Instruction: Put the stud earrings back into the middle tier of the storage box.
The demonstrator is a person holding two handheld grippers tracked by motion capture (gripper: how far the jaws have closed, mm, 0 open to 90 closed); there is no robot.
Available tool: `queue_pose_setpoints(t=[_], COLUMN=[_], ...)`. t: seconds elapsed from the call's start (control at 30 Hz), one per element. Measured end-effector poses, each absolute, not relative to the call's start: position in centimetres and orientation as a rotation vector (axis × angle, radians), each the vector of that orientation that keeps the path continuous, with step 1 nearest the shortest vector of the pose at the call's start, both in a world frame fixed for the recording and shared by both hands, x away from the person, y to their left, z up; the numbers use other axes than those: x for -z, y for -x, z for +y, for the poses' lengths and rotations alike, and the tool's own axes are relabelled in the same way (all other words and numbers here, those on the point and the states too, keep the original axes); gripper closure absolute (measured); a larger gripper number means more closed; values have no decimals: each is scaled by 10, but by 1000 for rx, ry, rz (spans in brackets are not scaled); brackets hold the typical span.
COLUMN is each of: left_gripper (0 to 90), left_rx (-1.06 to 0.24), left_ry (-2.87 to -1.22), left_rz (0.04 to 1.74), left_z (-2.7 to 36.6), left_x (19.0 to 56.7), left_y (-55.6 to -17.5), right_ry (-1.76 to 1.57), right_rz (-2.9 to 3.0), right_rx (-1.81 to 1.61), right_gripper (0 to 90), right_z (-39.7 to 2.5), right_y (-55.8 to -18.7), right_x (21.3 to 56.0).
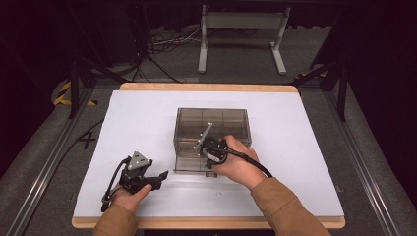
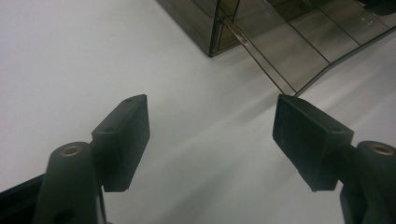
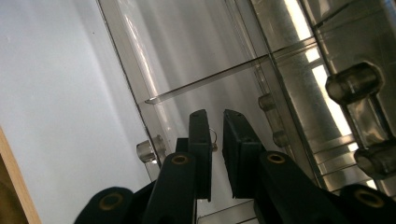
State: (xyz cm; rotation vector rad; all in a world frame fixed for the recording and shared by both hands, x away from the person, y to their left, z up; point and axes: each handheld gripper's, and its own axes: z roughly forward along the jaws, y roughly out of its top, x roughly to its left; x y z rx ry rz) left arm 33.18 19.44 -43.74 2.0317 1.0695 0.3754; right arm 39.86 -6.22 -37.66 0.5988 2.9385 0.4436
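A smoked clear plastic drawer box (image 1: 212, 120) stands mid-table on the white sheet (image 1: 137, 123). Its lower left drawer (image 1: 189, 164) is pulled out toward me. My right gripper (image 1: 211, 150) is at the box's front. In the right gripper view my right gripper (image 3: 214, 114) has its jaws nearly together on a small clear knob (image 3: 213, 139) of the drawer front (image 3: 187, 56). My left gripper (image 1: 160, 179) rests low over the sheet, left of the drawer. In its own view my left gripper (image 2: 211, 100) is wide open and holds nothing, with the box (image 2: 205, 23) and the drawer (image 2: 299, 51) ahead.
Other clear knobs (image 3: 356, 84) line the neighbouring drawer fronts. The table's wooden edge (image 1: 206, 87) borders the sheet at the back. A white frame (image 1: 241, 29) and cables (image 1: 167, 44) are on the floor beyond. Bare sheet lies left and right of the box.
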Motion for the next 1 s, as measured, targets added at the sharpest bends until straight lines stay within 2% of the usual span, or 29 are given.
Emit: queue_pose_setpoints(t=[1.0], left_gripper=[280], left_rx=[-375], left_ry=[-2023], left_rz=[1071], left_z=[195], left_x=[438], left_y=[-332], right_ry=[-523], right_rz=[2887], right_rx=[-620], right_gripper=[810], right_z=[-80], right_y=[-377], right_x=[345])
